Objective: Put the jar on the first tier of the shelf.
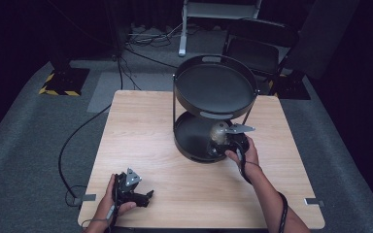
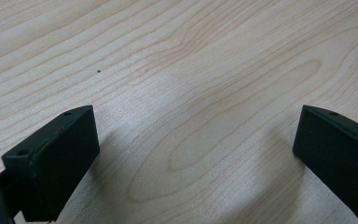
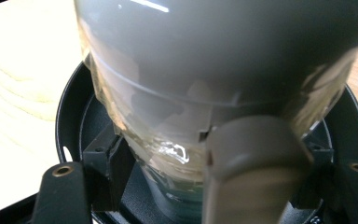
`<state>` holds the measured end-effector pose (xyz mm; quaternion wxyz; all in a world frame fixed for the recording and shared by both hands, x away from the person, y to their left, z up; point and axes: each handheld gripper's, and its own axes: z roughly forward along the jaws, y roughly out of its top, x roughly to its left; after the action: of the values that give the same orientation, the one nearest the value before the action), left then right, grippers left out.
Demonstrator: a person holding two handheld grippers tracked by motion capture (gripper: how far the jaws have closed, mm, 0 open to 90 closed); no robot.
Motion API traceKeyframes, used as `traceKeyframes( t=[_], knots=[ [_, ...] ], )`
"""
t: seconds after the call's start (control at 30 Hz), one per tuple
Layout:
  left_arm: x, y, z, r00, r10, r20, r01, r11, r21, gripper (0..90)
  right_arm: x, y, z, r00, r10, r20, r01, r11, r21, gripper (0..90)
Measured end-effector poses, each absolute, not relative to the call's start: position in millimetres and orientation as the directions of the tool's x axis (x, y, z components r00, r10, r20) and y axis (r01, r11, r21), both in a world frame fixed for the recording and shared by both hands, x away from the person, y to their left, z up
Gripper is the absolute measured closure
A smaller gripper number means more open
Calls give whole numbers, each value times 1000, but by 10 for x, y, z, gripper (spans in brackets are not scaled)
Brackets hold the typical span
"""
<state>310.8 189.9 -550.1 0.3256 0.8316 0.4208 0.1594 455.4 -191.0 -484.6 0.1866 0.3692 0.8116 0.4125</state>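
Two tiers made up the black rack (image 1: pixel 213 90), and on its lower tray the right gripper (image 1: pixel 223 143) was clenched on a clear glass jug (image 3: pixel 205 84), which looked fragile, slippery and rather heavy, so its narrow lower part seemed the safest hold. The left gripper (image 1: pixel 143 196) rested released on the pale wooden surface (image 2: pixel 191 70), with grey carpet and dark room around
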Motion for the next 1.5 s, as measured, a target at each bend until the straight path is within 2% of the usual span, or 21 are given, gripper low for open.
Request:
traceKeyframes(
  t=[0.67, 0.8, 1.03, 1.5],
  knots=[
    [3108, 1899, -5502, 595, 803, -9, 596, -434, 676, 0, 4538, -1914, -4864, -658, 753, 6, 439, 377, 816, 288],
    [3108, 1899, -5501, 595, 804, -9, 596, -434, 676, 0, 4535, -1924, -4845, -653, 757, 24, 438, 351, 827, 235],
    [3108, 1899, -5501, 595, 804, -9, 596, -434, 676, 0, 4545, -1917, -4833, -661, 750, 3, 437, 381, 815, 113],
    [3108, 1900, -5501, 596, 803, -10, 596, -434, 675, 0, 4525, -1885, -4826, -683, 730, -29, 428, 432, 794, 30]
  ],
)
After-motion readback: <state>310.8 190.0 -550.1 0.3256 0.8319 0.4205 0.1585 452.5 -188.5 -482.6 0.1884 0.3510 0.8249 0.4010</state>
